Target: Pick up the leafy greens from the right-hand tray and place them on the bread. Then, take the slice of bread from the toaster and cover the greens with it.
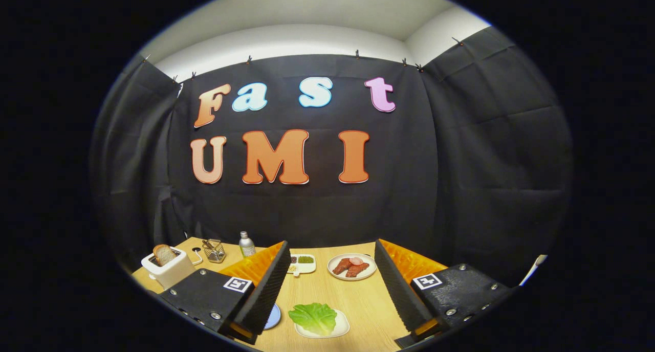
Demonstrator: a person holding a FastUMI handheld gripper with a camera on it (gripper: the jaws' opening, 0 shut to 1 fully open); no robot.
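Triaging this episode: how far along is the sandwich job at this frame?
Nothing looks done. The leafy greens lie on their tray, untouched. The tongs are open and empty, the greens between the fingers. The bread slice sits in the toaster. Left: grasp the greens, place them on the bread, then cover with the toaster slice.

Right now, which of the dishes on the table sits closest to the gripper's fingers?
The white tray holding the leafy greens, between the open gripper fingers. The meat plate and small condiment dish sit farther back.
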